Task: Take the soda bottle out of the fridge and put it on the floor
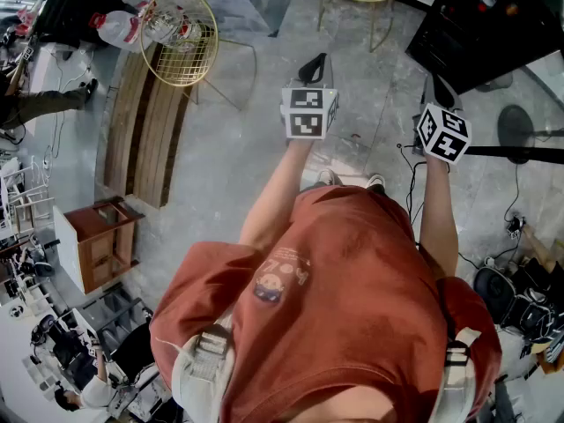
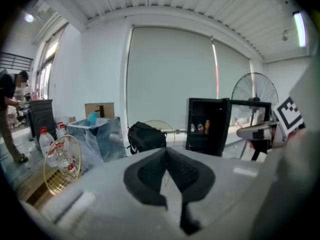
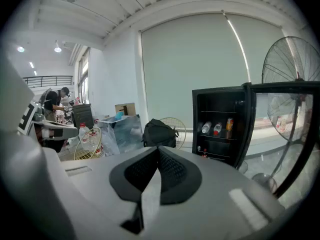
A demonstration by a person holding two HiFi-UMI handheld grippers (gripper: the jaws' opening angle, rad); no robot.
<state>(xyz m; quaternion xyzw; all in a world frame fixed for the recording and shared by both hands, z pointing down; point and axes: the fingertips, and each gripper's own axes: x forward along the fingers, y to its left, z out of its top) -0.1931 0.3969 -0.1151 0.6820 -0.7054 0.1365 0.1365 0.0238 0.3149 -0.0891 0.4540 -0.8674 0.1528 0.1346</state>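
Fridge (image 3: 220, 92) stands open with bottles (image 3: 217, 129) inside.

In the right gripper view, three small drink containers (image 3: 217, 128) stand on a shelf of the open black fridge (image 3: 220, 149) — too small to tell which is soda, labels unreadable. The round metal standing fan (image 3: 295, 59) is cut off by the right edge. In the head view, the person's orange-red shirt (image 1: 352, 307) hides most of the legs and the floor (image 1: 229, 148) beneath — the fridge is cut off at the upper right corner.
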